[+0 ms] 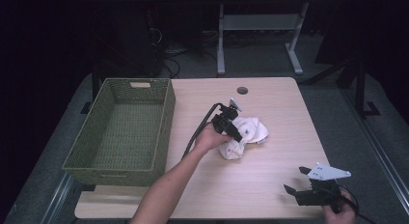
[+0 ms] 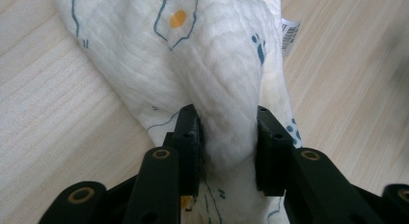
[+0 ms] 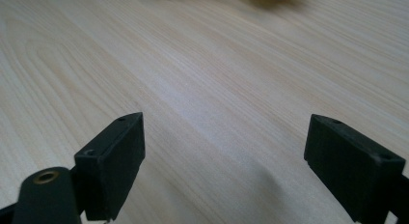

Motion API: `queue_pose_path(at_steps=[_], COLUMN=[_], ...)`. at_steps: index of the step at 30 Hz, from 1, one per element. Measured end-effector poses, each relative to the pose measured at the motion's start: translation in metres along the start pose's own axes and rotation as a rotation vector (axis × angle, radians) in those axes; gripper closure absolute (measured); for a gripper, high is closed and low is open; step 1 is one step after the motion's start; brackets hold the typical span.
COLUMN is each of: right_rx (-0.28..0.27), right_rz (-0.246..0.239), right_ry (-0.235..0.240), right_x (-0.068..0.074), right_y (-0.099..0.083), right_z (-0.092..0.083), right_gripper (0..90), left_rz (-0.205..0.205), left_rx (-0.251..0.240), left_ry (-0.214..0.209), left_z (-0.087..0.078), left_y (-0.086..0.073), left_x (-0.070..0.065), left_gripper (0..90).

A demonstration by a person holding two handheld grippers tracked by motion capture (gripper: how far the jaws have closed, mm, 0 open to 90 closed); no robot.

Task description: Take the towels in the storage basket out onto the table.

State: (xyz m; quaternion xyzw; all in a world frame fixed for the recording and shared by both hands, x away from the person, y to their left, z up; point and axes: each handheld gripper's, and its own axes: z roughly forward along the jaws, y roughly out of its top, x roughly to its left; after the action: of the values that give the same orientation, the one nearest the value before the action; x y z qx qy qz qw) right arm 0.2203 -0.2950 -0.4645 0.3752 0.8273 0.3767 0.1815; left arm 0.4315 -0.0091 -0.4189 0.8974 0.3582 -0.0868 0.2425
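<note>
left gripper (image 2: 226, 142) has the bunched white cloth (image 2: 212, 64) pinched between its jaws on the table, basket (image 1: 120, 132) off to its side still empty, right gripper (image 3: 224, 161) spread wide, idle.

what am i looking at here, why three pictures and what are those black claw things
No robot here: a person holds a hand-operated two-jaw gripper in each hand, working at a wooden table. The high view looks down from above the person's side. The other two pictures come from small cameras riding on the grippers, looking along their black jaws.

On the table are an empty green woven basket at the left and a crumpled white cloth printed with blue outlines and an orange dot. The left gripper has a bunched fold of that cloth between its jaws, which press on it from both sides. The right gripper waits near the table's front right corner, jaws wide open over bare wood, holding nothing.
</note>
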Motion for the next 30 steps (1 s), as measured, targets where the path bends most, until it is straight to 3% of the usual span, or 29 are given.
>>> queue_pose_path(at_steps=[2,6,8,16,22,30], right_rx=[0.0,0.001,0.004,0.004,0.01,0.008], right_rz=[0.001,0.0,-0.002,-0.004,0.001,0.001], right_ry=[0.0,0.001,0.003,0.001,0.001,-0.004], right_x=[0.0,0.0,0.001,0.001,0.001,0.001], right_y=[0.0,0.0,0.001,0.001,0.0,-0.002], right_z=[0.0,0.0,0.0,0.001,0.0,-0.002], right_gripper=[14.0,14.0,14.0,14.0,14.0,14.0], left_rz=[0.01,-0.005,-0.025,-0.046,-0.042,-0.019], left_rx=[0.003,0.004,0.008,-0.015,-0.046,-0.078], left_ry=[0.003,-0.012,-0.043,-0.058,-0.037,-0.043], left_z=[0.003,0.008,0.012,0.013,0.013,0.005], left_y=[-0.001,-0.003,-0.005,-0.008,-0.011,-0.015], left_x=[0.0,0.001,0.003,0.003,0.001,-0.003], left_gripper=[65.4,60.3,54.4,44.9,36.6,31.9])
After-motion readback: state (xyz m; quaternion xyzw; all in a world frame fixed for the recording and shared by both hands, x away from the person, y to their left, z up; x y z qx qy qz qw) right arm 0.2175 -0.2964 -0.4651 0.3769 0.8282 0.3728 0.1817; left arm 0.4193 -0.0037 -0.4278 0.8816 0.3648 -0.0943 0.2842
